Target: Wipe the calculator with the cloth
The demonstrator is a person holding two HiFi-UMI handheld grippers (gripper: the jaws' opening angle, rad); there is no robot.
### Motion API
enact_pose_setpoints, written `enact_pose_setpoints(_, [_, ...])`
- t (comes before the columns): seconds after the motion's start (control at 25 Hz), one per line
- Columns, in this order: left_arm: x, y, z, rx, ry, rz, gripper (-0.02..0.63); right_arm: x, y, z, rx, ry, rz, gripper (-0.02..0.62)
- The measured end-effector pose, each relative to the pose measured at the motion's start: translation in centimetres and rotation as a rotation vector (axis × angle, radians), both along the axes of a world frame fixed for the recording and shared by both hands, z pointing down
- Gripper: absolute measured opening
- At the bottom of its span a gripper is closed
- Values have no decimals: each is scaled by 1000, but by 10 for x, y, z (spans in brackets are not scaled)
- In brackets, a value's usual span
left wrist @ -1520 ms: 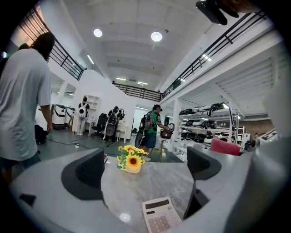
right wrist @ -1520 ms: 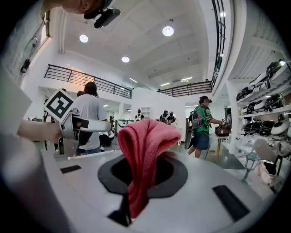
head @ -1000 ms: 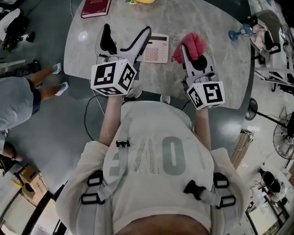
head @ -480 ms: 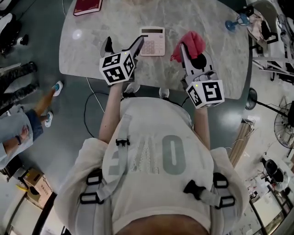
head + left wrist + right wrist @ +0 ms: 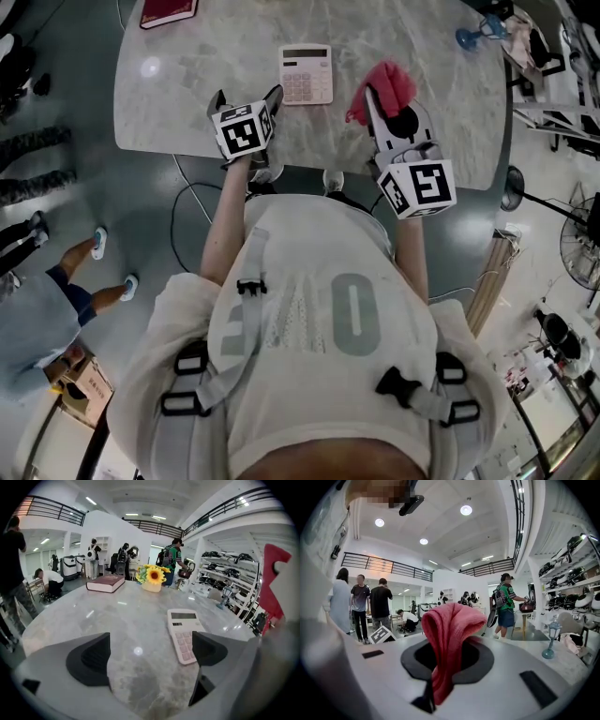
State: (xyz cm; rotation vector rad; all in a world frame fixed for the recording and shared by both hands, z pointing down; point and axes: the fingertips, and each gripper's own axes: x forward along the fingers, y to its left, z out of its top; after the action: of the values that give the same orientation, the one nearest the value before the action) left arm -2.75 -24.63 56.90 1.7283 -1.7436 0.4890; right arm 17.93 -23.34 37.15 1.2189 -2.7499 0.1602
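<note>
A pale pink calculator (image 5: 307, 74) (image 5: 184, 634) lies flat on the marble table (image 5: 187, 94), keys up. My left gripper (image 5: 246, 99) (image 5: 147, 651) hovers low over the table's near edge, open and empty, with the calculator just ahead and to the right of its jaws. My right gripper (image 5: 382, 98) (image 5: 447, 660) is raised and shut on a red cloth (image 5: 384, 89) (image 5: 450, 639), which bunches up above the jaws. The cloth hangs to the right of the calculator, apart from it.
A dark red book (image 5: 168, 12) (image 5: 106, 583) lies at the table's far left. A sunflower pot (image 5: 153, 578) stands at the far side and a blue lantern-like ornament (image 5: 472, 37) (image 5: 549, 641) at the right. People stand around the room. A cable (image 5: 183, 202) trails on the floor.
My left gripper has dropped lower and drawn back toward the table's near edge, away from the calculator. The right gripper still holds the cloth in about the same place.
</note>
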Motion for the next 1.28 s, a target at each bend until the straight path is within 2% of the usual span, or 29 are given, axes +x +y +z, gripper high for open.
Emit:
enact_pose_setpoints(0.16, [3, 3, 20, -64, -64, 51, 549, 1, 3, 2, -11, -2, 4, 59])
enact_pose_setpoints(0.52, [9, 6, 62, -167, -65, 79, 549, 15, 10, 13, -30, 16, 49, 59])
enact_pose_setpoints(0.76, [12, 10, 73, -199, -12, 57, 549, 27, 17, 28, -47, 27, 81, 58])
enact_pose_setpoints(1.28, [12, 19, 64, -210, -11, 52, 551, 19, 14, 14, -34, 18, 68, 58])
